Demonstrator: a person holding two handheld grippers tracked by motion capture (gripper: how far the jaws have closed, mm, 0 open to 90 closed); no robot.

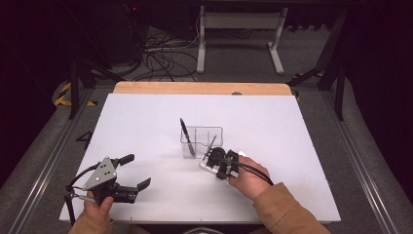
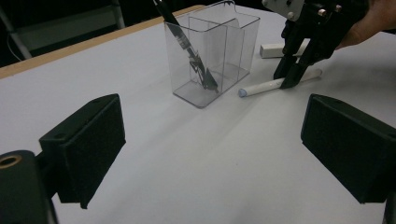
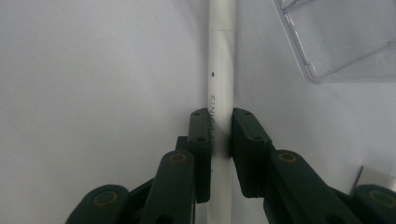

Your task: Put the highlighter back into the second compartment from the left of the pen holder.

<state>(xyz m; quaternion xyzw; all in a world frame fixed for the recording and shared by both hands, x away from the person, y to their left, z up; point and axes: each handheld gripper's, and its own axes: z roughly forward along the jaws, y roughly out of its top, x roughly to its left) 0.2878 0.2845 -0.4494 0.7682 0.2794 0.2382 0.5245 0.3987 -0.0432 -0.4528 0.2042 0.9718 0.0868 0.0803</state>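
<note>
A white pen [image 3: 220, 84] lies flat on the white table, and my right gripper [image 3: 220, 126] is shut on its barrel, one pad on each side. From the left gripper view that pen [image 2: 264, 86] rests just in front of a clear plastic holder [image 2: 210, 51], with the right gripper [image 2: 289, 77] pointing down onto it. A black pen [image 2: 184, 42] leans inside the holder [image 1: 202, 141]. My right gripper [image 1: 210, 158] sits at the holder's near right corner. My left gripper [image 1: 139, 170] rests near the front left edge, open and holding nothing [image 2: 219, 140].
A small white block [image 2: 273, 50] lies on the table behind the right gripper. The white tabletop [image 1: 292, 126] has a wooden strip along its far edge. Cables and a desk frame stand on the floor beyond.
</note>
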